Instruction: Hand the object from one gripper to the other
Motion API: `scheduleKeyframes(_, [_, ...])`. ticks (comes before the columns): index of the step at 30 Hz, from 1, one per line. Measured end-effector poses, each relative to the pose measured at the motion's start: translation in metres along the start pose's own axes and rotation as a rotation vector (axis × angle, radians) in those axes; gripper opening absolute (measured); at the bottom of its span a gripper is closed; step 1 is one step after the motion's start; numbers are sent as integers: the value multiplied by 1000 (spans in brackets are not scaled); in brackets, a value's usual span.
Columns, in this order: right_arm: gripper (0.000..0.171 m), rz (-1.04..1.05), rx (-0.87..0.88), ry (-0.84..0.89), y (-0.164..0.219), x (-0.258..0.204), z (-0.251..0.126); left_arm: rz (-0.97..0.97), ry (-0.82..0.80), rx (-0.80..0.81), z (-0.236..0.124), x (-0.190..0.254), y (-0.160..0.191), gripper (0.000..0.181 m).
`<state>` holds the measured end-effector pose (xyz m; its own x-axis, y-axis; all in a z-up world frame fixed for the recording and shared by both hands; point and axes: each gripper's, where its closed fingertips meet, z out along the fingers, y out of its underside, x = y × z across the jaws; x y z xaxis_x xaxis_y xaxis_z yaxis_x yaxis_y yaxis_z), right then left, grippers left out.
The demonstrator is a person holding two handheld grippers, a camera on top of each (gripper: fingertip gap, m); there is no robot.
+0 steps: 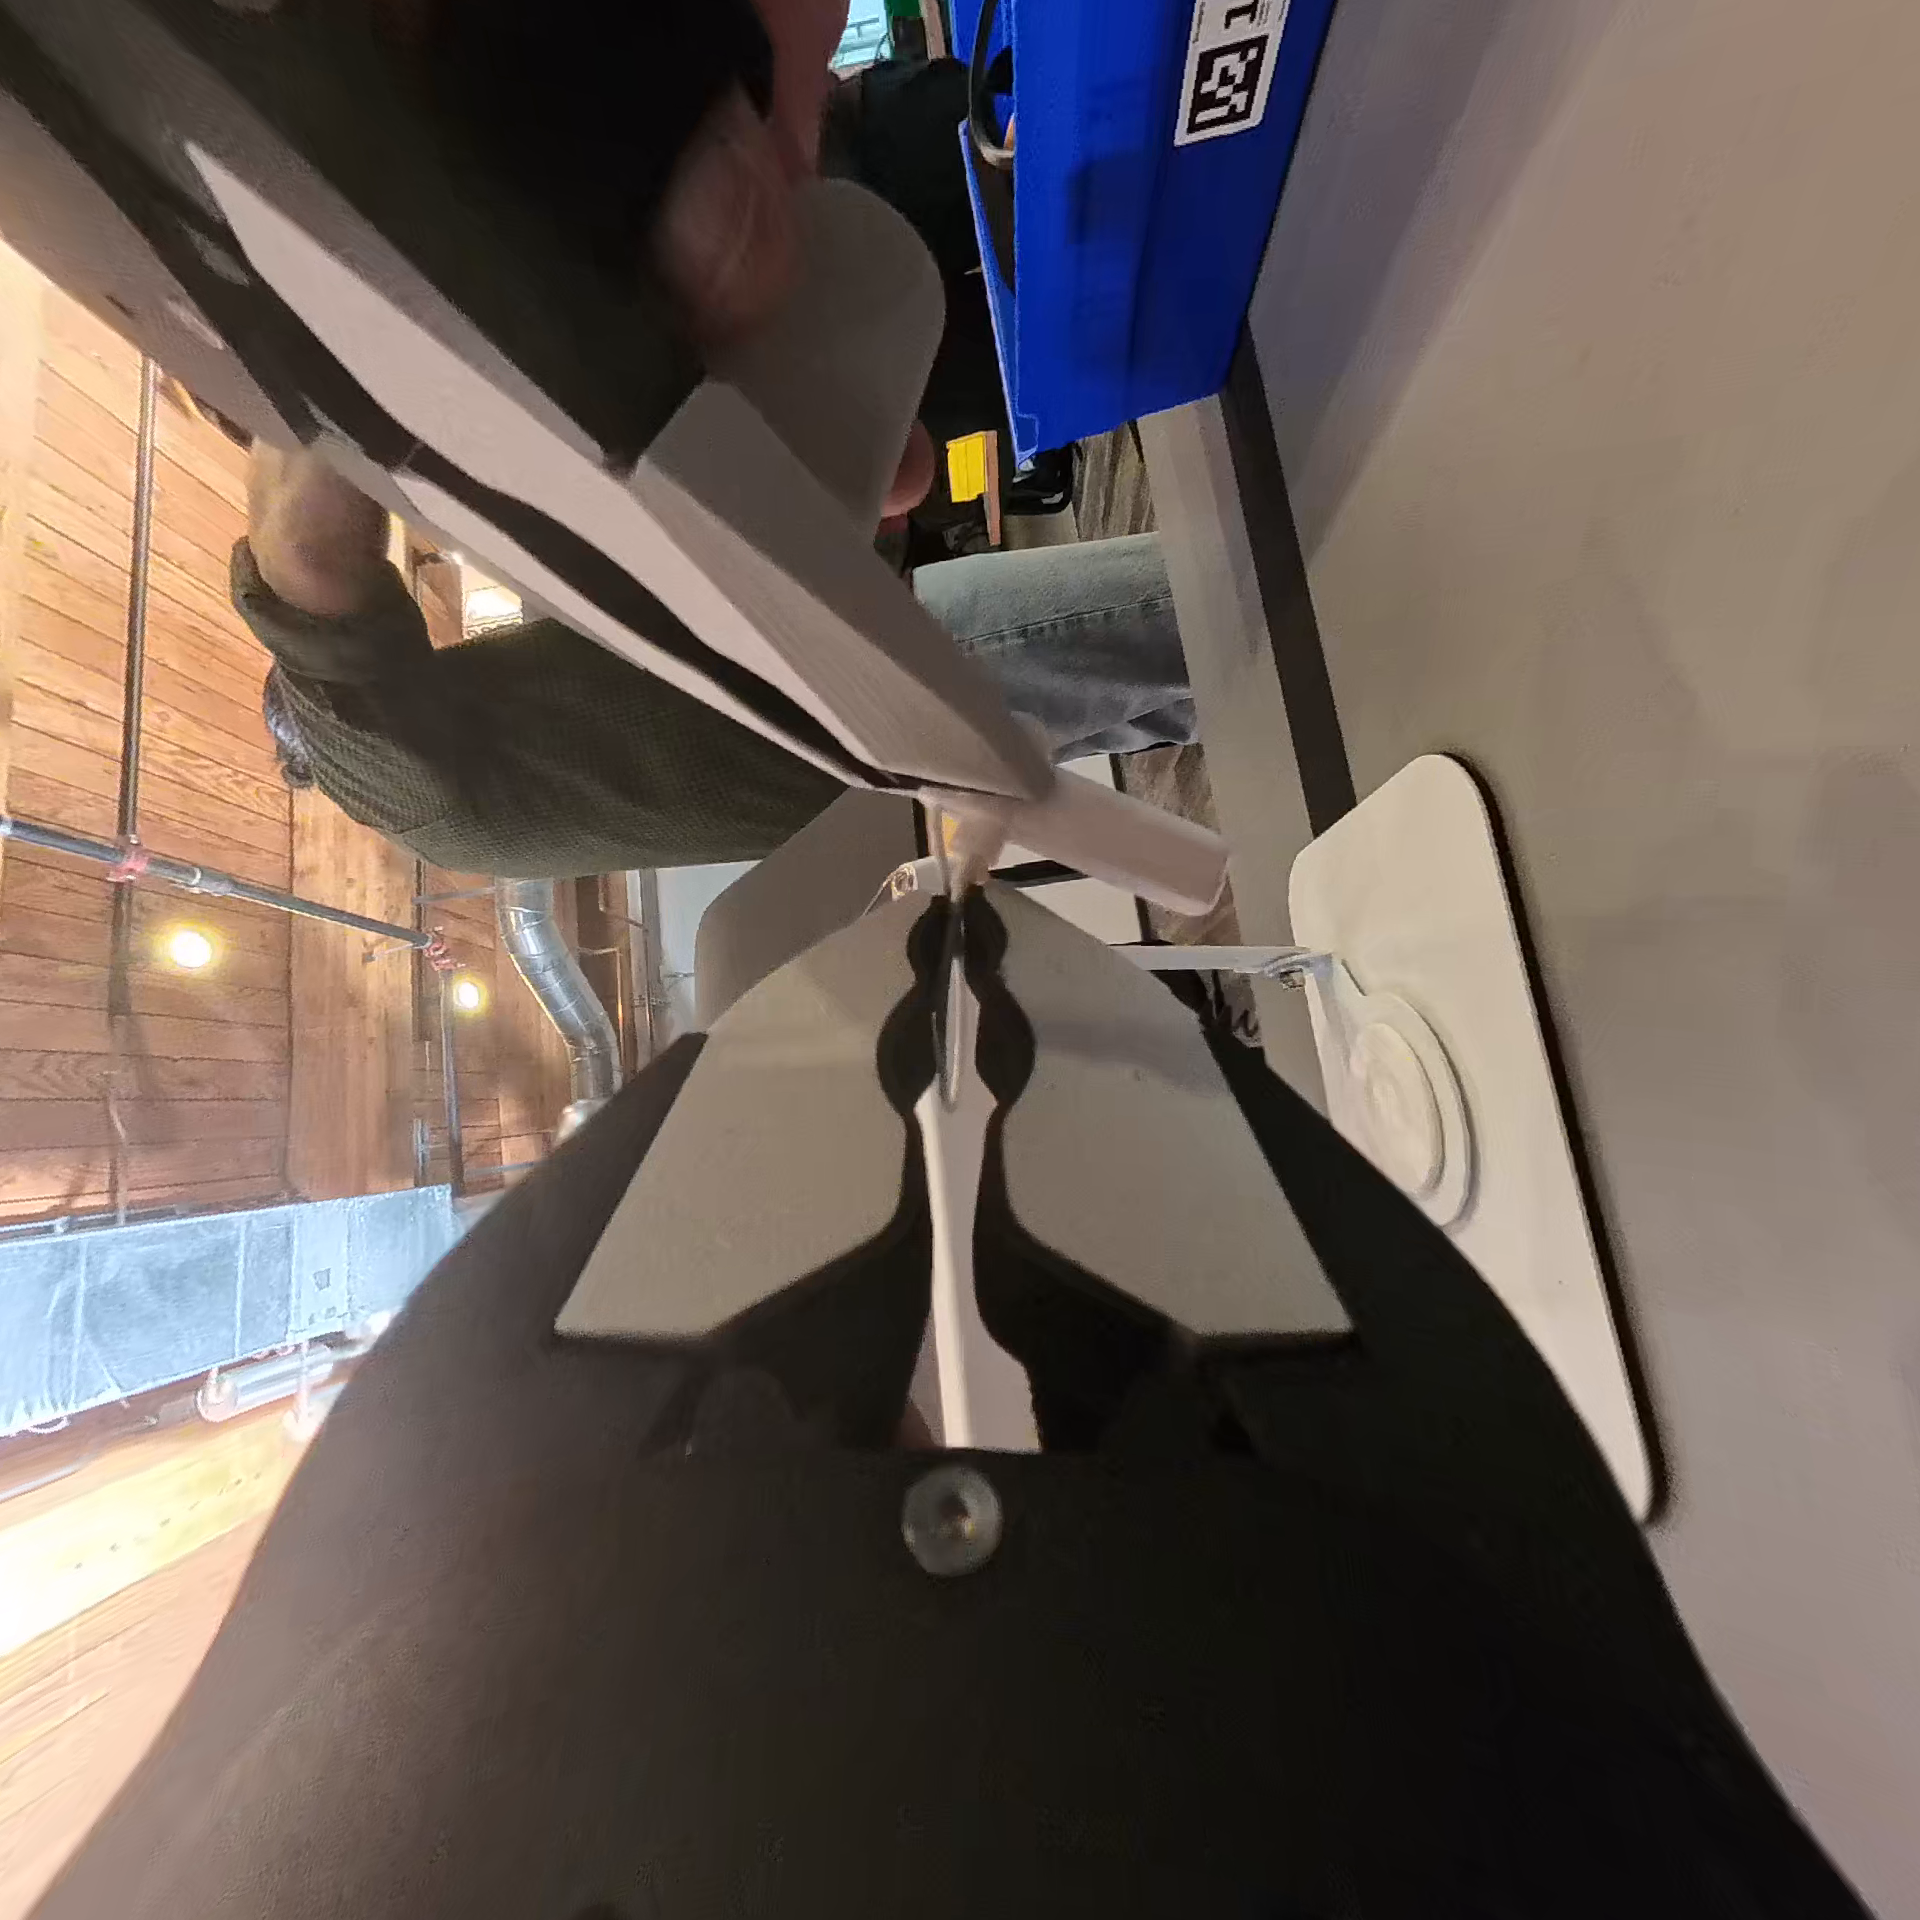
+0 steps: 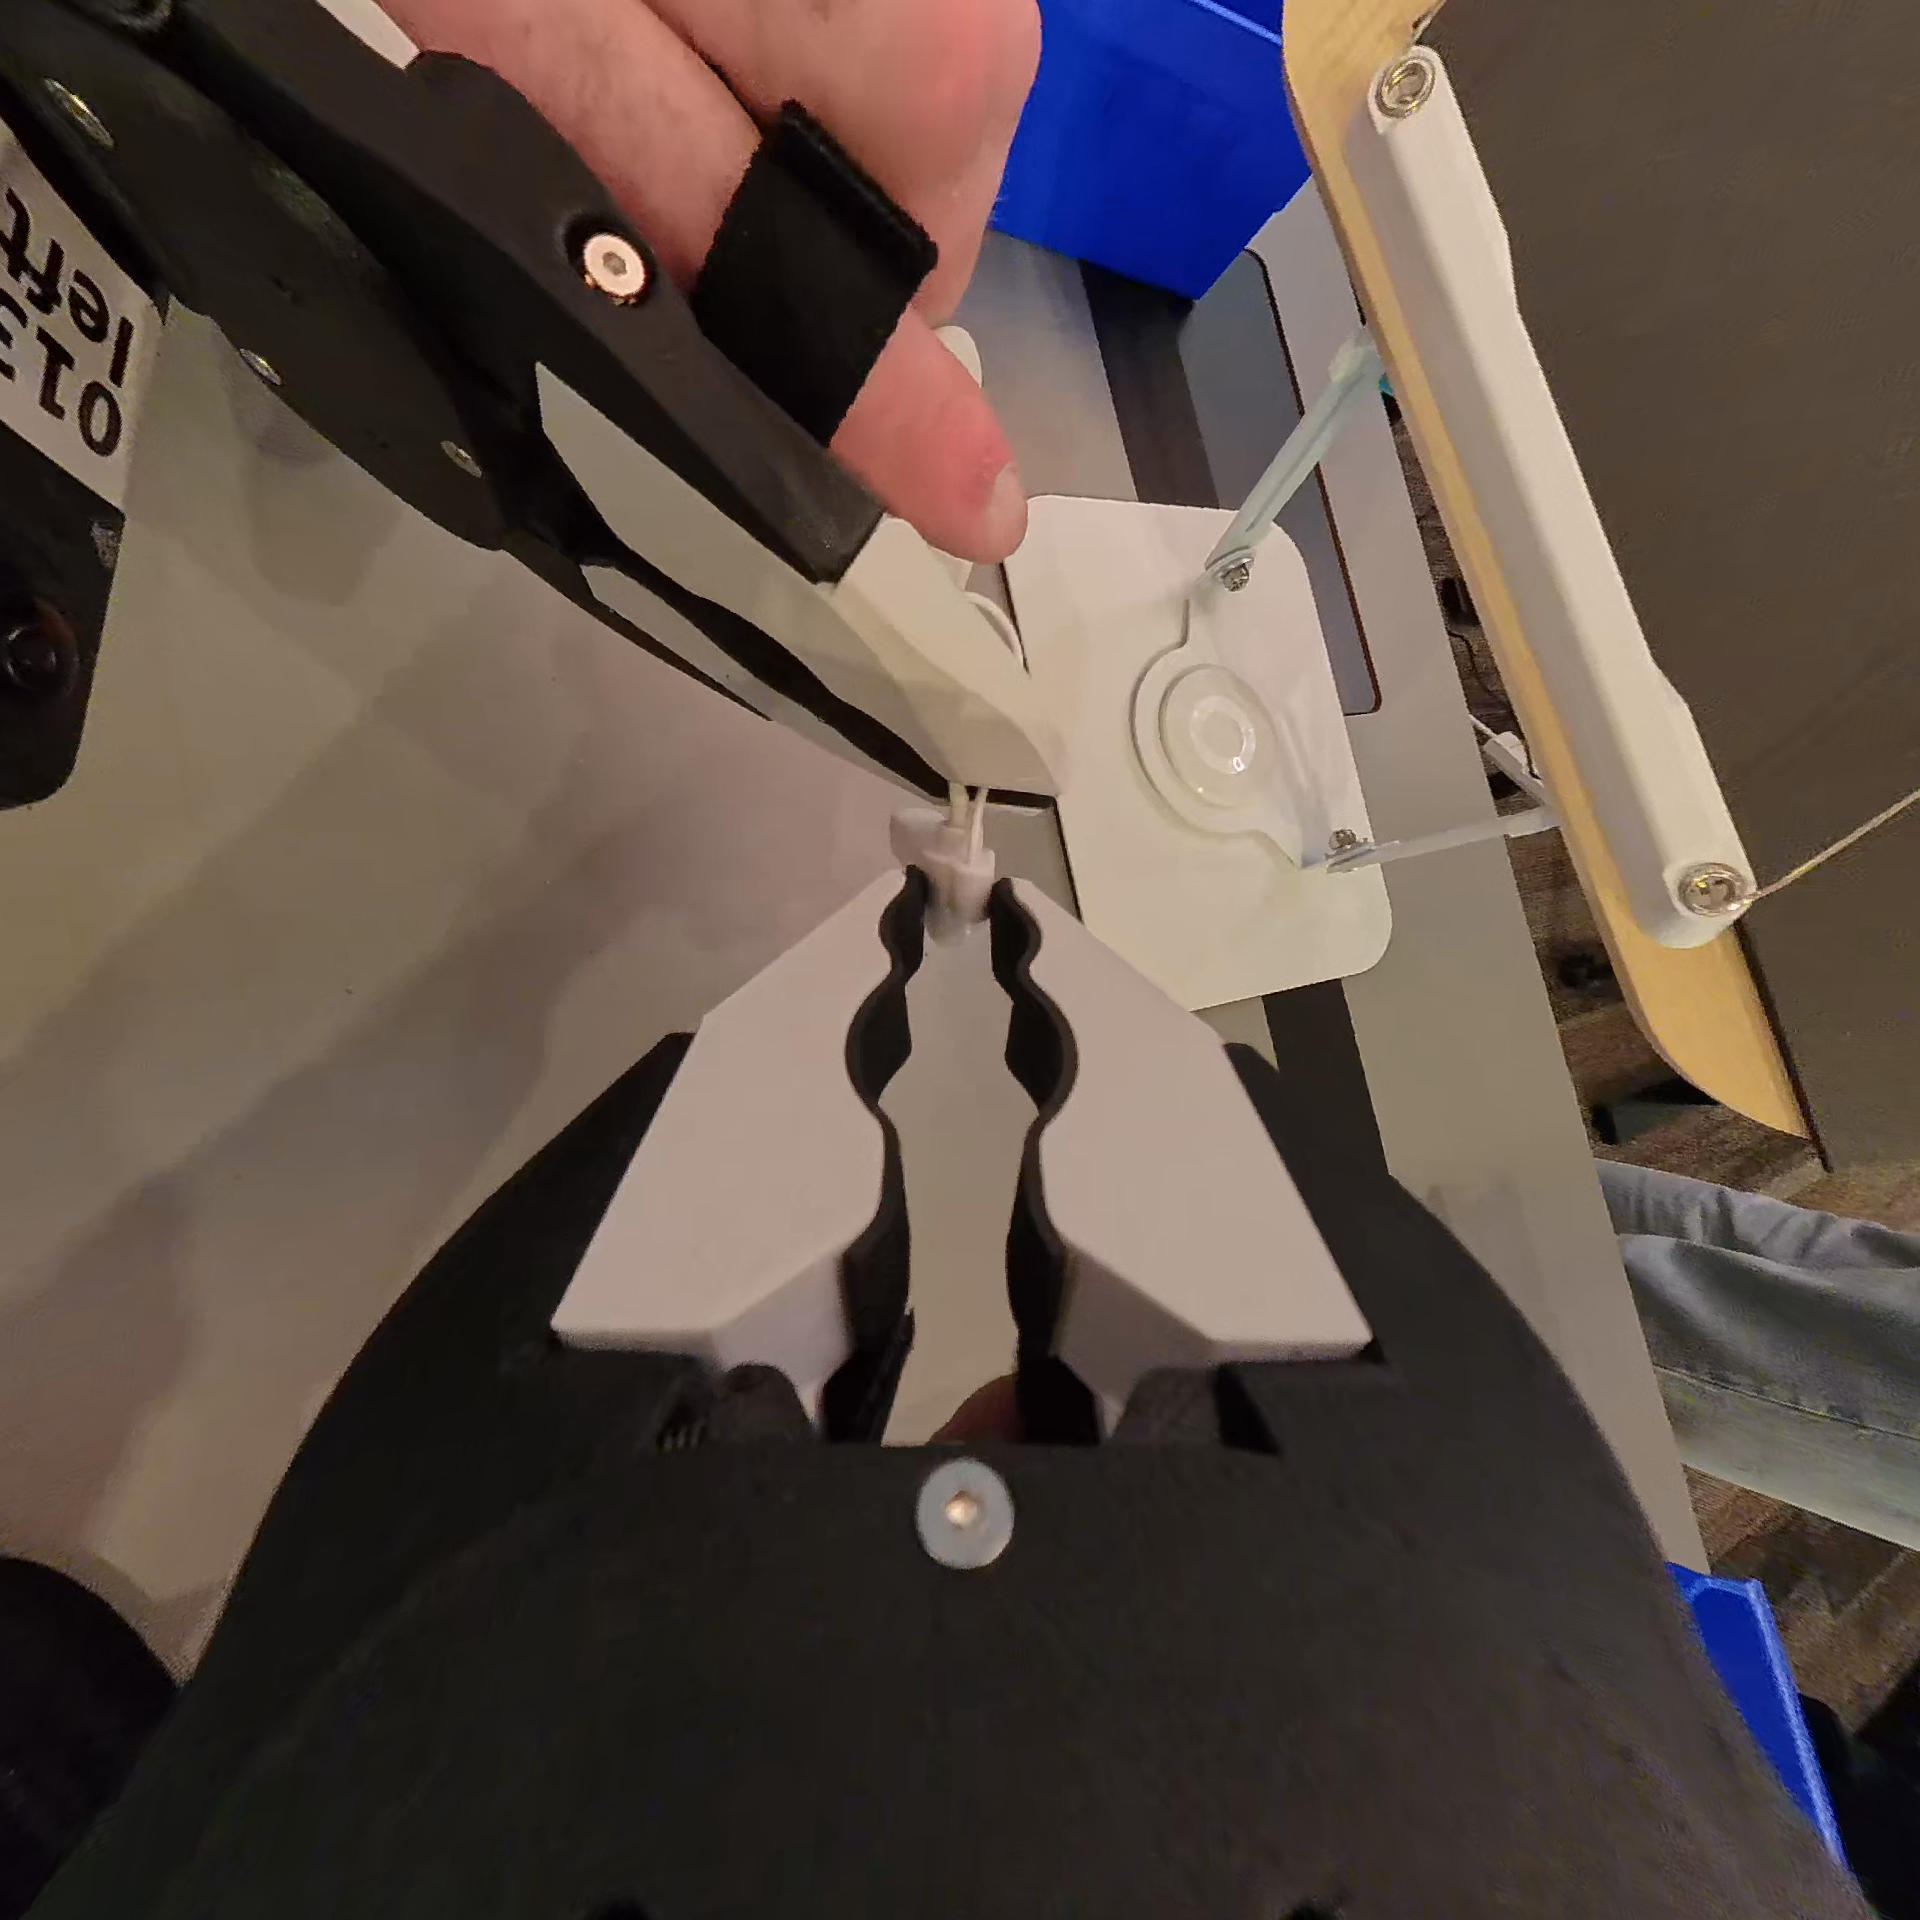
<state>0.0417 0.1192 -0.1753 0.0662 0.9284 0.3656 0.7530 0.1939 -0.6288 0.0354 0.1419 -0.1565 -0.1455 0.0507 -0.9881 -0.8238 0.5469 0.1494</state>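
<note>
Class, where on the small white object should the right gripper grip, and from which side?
Probably the thicker knobbed end of the small white object, coming head-on, opposite the left gripper, which pinches its thin strands. The right gripper straddles that end.

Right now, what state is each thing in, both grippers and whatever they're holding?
Left gripper: shut on the small white object's thin cords.
Right gripper: shut on the small white object's plastic end.
Small white object: held between both grippers.
White plate: lying flat on the table.
</note>
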Motion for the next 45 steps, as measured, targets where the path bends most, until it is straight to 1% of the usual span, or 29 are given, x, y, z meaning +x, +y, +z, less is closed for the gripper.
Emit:
scheduleKeyframes(6, [10, -2, 23, 51, -6, 7, -2, -68, -18, -28, 2, -4, 7, 2])
scheduleKeyframes(12, [11, -23, 85, 114, -18, 16, -9, -211, -30, -29, 1, -14, 14, 1])
scheduleKeyframes(16, [12, -27, 121, 141, -25, 20, -13, -269, -35, -29, -1, -19, 18, 1])
scheduleKeyframes(29, [12, 6, 231, 180, -40, 30, -21, -392, -66, -27, -4, -31, 26, 1])
scheduleKeyframes(40, [17, 8, 293, 197, -50, 33, -23, -454, -81, -20, -5, -38, 28, 1])
scheduleKeyframes(45, [22, -27, 312, 231, -53, 36, -27, -482, -75, -17, -6, -40, 29, 1])
